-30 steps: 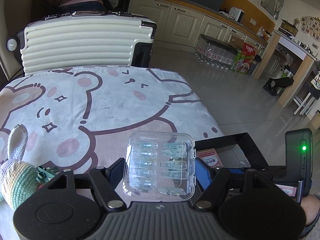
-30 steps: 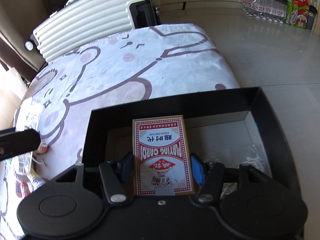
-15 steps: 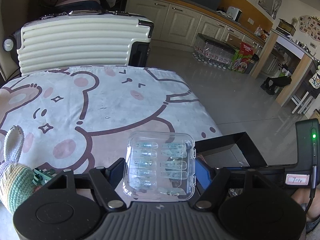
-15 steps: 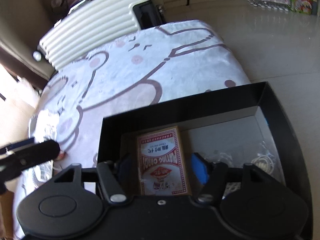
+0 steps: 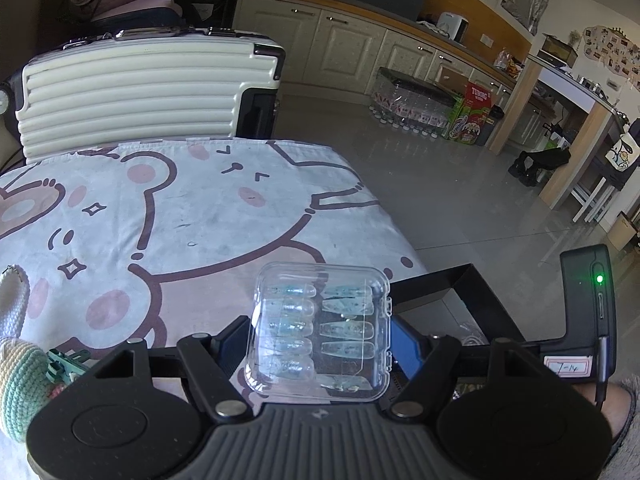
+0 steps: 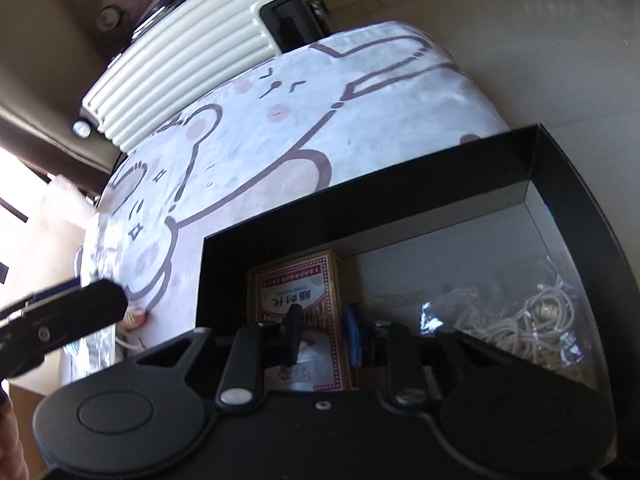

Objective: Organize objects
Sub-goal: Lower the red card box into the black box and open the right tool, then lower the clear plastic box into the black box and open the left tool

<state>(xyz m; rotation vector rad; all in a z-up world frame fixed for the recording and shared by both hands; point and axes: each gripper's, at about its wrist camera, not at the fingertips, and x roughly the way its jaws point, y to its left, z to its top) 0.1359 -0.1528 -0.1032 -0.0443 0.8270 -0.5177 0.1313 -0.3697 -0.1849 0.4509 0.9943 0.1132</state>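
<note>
My left gripper (image 5: 320, 340) is shut on a clear plastic case of press-on nails (image 5: 320, 328), held above the cartoon-bear cloth just left of the black box (image 5: 460, 280). In the right wrist view, the red playing-card pack (image 6: 296, 292) lies inside the black box (image 6: 360, 208) at its left wall. My right gripper (image 6: 322, 332) hovers over the pack, its jaws narrowed with a gap between them and holding nothing. A clear bag of white cord (image 6: 532, 320) lies in the right part of the box.
A crocheted bunny toy (image 5: 16, 364) and a green clip (image 5: 64, 360) lie on the cloth at the left. A cream suitcase (image 5: 148, 88) stands behind the table. The right gripper's body (image 5: 588, 320) shows beside the box. Floor lies to the right.
My right gripper has let go of the card pack, which now lies in the box, and has tilted and shifted right. My left gripper still holds the nail case, drifting slightly.
</note>
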